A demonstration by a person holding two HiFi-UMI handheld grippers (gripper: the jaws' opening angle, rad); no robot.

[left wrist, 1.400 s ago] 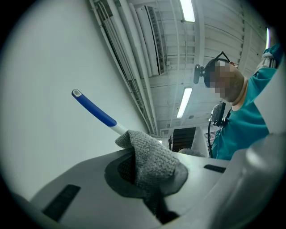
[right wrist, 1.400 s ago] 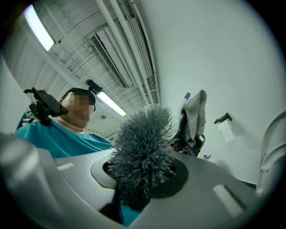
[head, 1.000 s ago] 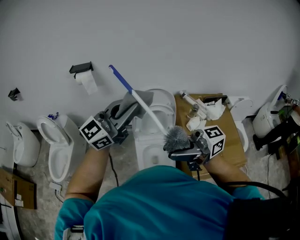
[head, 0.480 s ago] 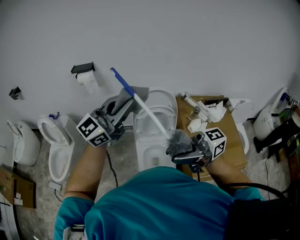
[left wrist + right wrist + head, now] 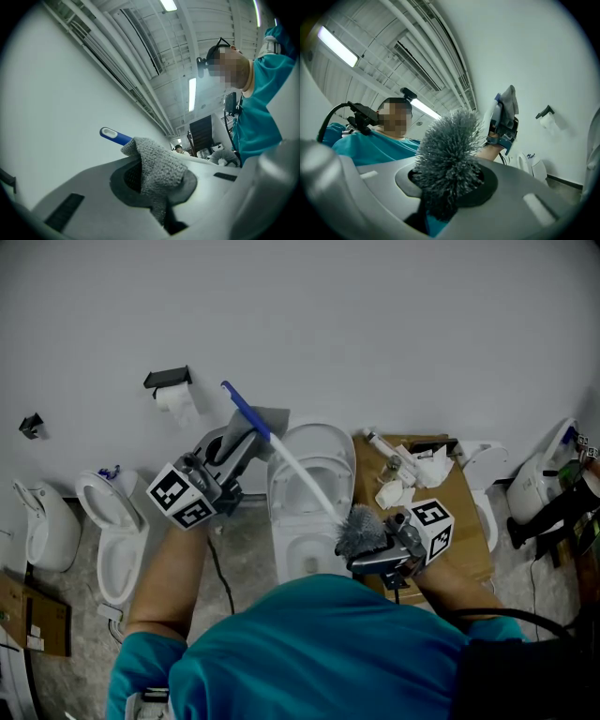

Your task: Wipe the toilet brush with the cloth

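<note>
The plain pale grey wall (image 5: 375, 324) is unbroken and carries a black toilet-paper holder (image 5: 166, 378) with a white paper roll (image 5: 178, 405) hanging under it. A small black wall fitting (image 5: 30, 426) sits further left. White ceramic toilets stand in a row against the wall: one at centre (image 5: 323, 451), one to its left (image 5: 114, 521) and one at far left (image 5: 42, 535). More white sanitary ware (image 5: 539, 470) stands at right. A brown flat-topped bench (image 5: 464, 507) stands just right of the centre toilet. The floor is speckled grey (image 5: 246, 549), with flat brown cardboard (image 5: 33, 615) at lower left. Overhead is a ribbed white ceiling (image 5: 206, 28) with lit strip lights (image 5: 192, 93) and pipe runs (image 5: 117, 70) along the wall.
</note>
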